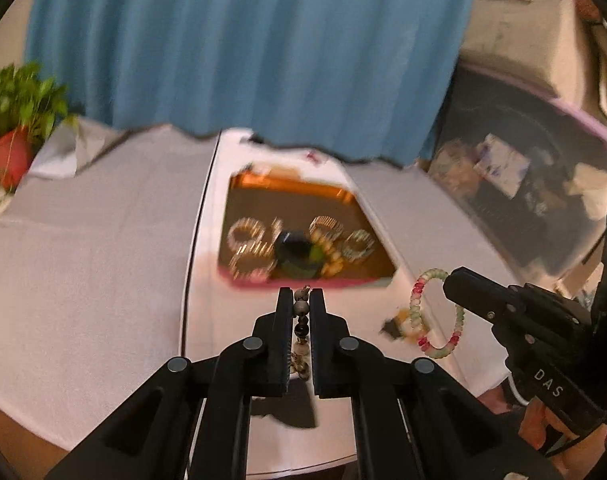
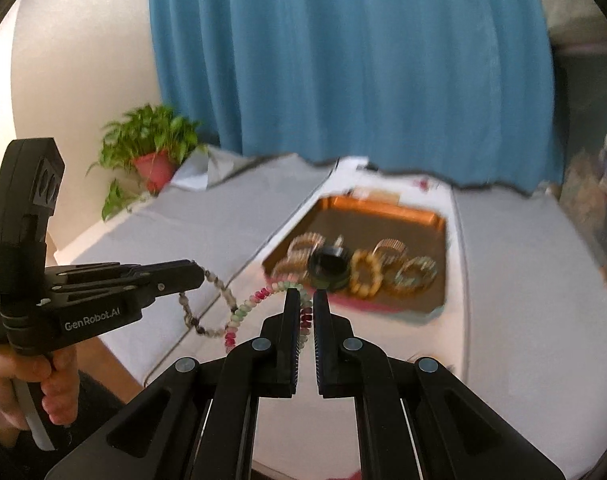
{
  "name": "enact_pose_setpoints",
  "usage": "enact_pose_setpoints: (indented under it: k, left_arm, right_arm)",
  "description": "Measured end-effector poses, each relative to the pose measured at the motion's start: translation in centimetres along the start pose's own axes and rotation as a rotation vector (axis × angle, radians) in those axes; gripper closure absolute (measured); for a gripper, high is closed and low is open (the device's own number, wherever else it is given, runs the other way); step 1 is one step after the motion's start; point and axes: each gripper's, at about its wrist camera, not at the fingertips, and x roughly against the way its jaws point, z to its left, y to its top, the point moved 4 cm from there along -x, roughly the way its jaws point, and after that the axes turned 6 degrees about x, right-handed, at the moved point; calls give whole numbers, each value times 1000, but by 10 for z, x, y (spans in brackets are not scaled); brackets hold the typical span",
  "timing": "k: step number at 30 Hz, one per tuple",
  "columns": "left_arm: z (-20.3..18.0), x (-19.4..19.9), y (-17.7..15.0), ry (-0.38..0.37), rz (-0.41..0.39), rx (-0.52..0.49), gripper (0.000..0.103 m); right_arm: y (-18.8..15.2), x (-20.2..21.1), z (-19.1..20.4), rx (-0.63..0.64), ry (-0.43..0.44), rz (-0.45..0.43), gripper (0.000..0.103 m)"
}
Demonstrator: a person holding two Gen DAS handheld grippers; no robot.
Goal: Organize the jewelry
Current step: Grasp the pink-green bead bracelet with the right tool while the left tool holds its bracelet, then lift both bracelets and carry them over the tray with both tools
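Observation:
My left gripper [image 1: 301,300] is shut on a grey-and-black beaded bracelet [image 1: 301,322], which hangs between its fingers above the white cloth. In the right wrist view this gripper [image 2: 197,272] reaches in from the left, and its bracelet [image 2: 207,300] dangles in a loop below its tip. My right gripper [image 2: 305,298] is shut on a pink, green and white beaded bracelet [image 2: 247,306]. The left wrist view shows that gripper [image 1: 449,280] entering from the right with its bracelet [image 1: 417,304] hanging. Beyond both lies a copper tray [image 2: 383,210] holding several bangles [image 2: 413,274] and a dark round holder [image 2: 327,266].
A white cloth [image 1: 83,248] covers the table. A potted plant [image 2: 151,148] in a red pot stands at the far left corner. A blue curtain [image 1: 243,40] hangs behind. A dark bin with clutter [image 1: 511,172] sits at the right. A hand [image 2: 43,384] grips the left gripper's handle.

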Motion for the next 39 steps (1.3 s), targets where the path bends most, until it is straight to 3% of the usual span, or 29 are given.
enact_pose_setpoints:
  k: [4, 9, 14, 22, 28, 39]
  left_arm:
    - [-18, 20, 30, -99, -46, 7, 98]
    - [-35, 36, 67, -147, -124, -12, 98]
    - [-43, 18, 90, -164, -163, -16, 98]
    - [-27, -47, 107, -166, -153, 47, 98]
    - [-7, -105, 96, -139, -87, 80, 98]
    - [10, -166, 98, -45, -70, 5, 98]
  right_arm:
    - [28, 28, -13, 2, -29, -62, 96]
    - [63, 50, -24, 33, -66, -128, 96]
    - [86, 42, -35, 42, -69, -162, 96]
    - [96, -22, -60, 14, -46, -138, 96]
    - [72, -87, -82, -30, -50, -93, 96]
    - [52, -174, -125, -70, -60, 17, 96]
